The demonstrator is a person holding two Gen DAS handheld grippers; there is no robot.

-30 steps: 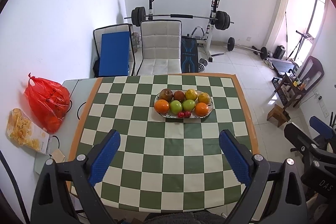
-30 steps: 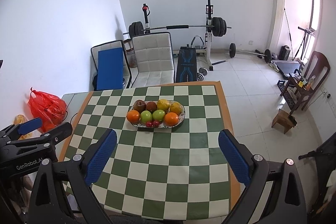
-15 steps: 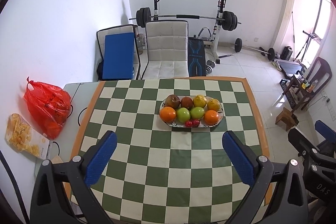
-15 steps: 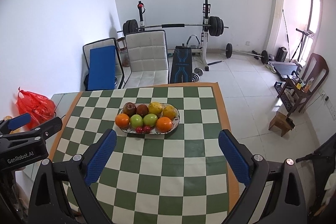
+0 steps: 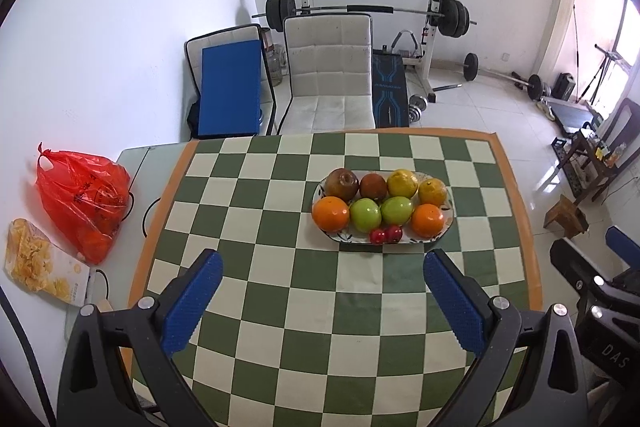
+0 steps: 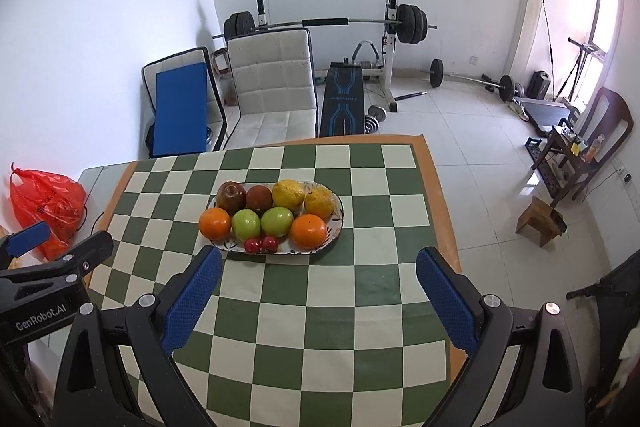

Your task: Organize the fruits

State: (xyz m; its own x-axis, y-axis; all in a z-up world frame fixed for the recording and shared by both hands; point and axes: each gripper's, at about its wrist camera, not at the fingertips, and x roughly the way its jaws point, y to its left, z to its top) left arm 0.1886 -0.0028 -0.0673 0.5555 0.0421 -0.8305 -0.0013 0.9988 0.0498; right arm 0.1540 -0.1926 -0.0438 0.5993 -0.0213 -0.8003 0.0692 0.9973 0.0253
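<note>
An oval patterned plate (image 5: 450,223) (image 6: 339,217) sits on the green-and-cream checkered table (image 5: 304,311) (image 6: 328,311). It holds two oranges (image 5: 330,213) (image 6: 308,231), two green apples (image 5: 365,215) (image 6: 246,224), two yellow citrus fruits (image 5: 402,183) (image 6: 288,194), two dark red-brown fruits (image 5: 341,183) (image 6: 231,196) and two small red fruits (image 5: 385,235) (image 6: 261,244). My left gripper (image 5: 320,269) hangs open above the table, short of the plate. My right gripper (image 6: 318,267) is open too, with nothing between its fingers, just short of the plate's near rim.
A red plastic bag (image 5: 82,199) (image 6: 48,205) and a snack packet (image 5: 40,267) lie on a grey side surface left of the table. A white chair (image 5: 330,75) (image 6: 272,87) stands at the far edge. Beyond are a blue-padded chair (image 5: 230,91) and a weight bench (image 6: 344,99).
Both grippers have moved forward toward the plate, which now looks larger and nearer. Their fingers have stayed open.
</note>
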